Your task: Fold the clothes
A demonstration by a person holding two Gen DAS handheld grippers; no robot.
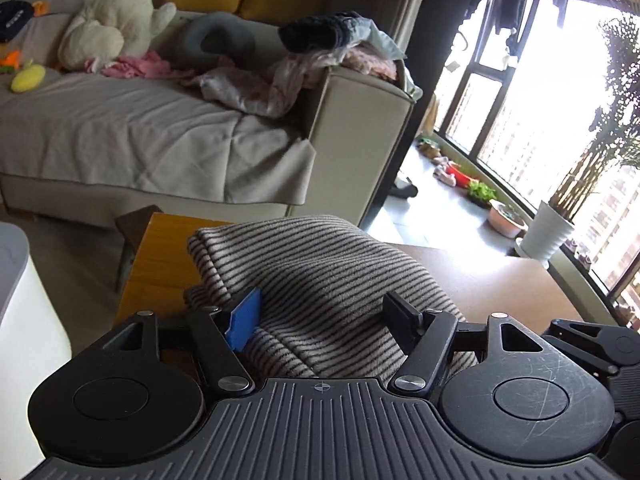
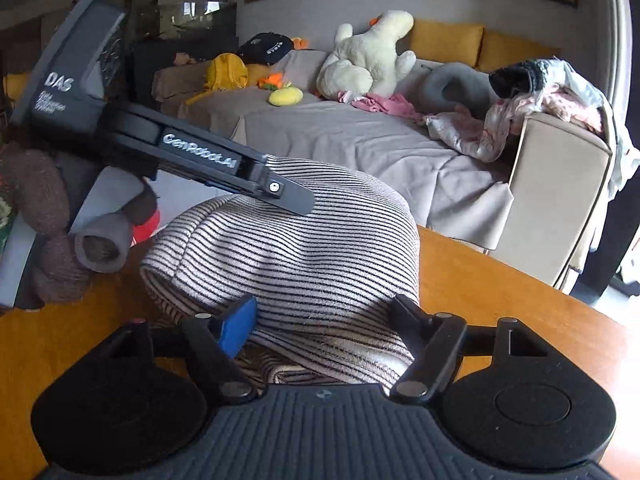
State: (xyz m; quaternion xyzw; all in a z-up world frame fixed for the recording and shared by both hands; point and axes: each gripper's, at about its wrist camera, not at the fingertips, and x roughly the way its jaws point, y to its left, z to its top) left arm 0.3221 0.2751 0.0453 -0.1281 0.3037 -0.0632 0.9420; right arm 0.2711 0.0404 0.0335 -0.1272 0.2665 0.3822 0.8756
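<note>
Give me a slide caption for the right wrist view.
Both grippers on a folded black-striped beige knit garment, wooden table.

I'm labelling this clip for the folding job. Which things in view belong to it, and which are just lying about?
Job:
striped garment
left gripper
right gripper
table

Lying about:
plush duck
yellow cushions
neck pillow
clothes on sofa arm
potted plant
</note>
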